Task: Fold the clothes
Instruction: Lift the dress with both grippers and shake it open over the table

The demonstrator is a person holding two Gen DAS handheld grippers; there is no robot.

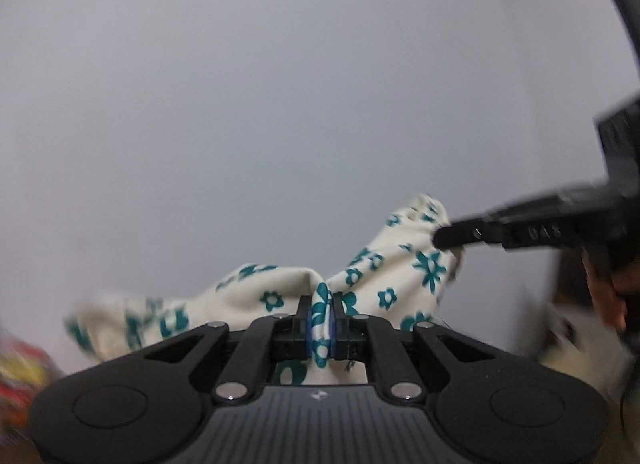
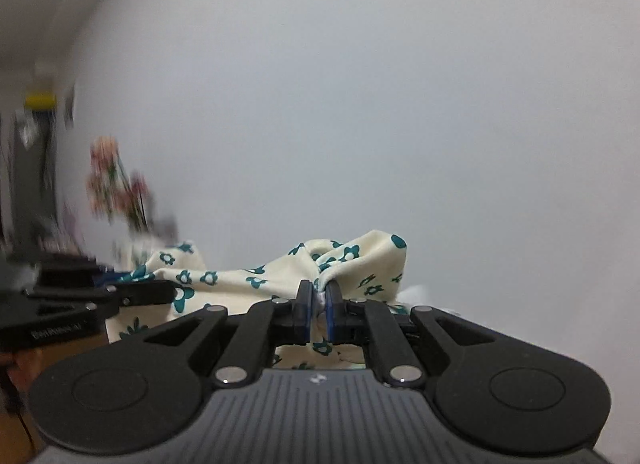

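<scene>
A plain pale grey wall (image 2: 360,103) fills the background, with blurred pink flowers (image 2: 114,183) at left.

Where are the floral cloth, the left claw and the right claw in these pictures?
floral cloth (image 1: 404,264), left wrist view, on the raised cream part.
left claw (image 1: 321,318), left wrist view, midway between its fingertips, shut on cloth.
right claw (image 2: 319,304), right wrist view, midway between its fingertips, shut on cloth.

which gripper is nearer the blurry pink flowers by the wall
Left, as far as one view shows. In the right wrist view the left gripper reaches in just below the pink flowers; the right gripper, shut on the floral cloth, sits further right.
</scene>
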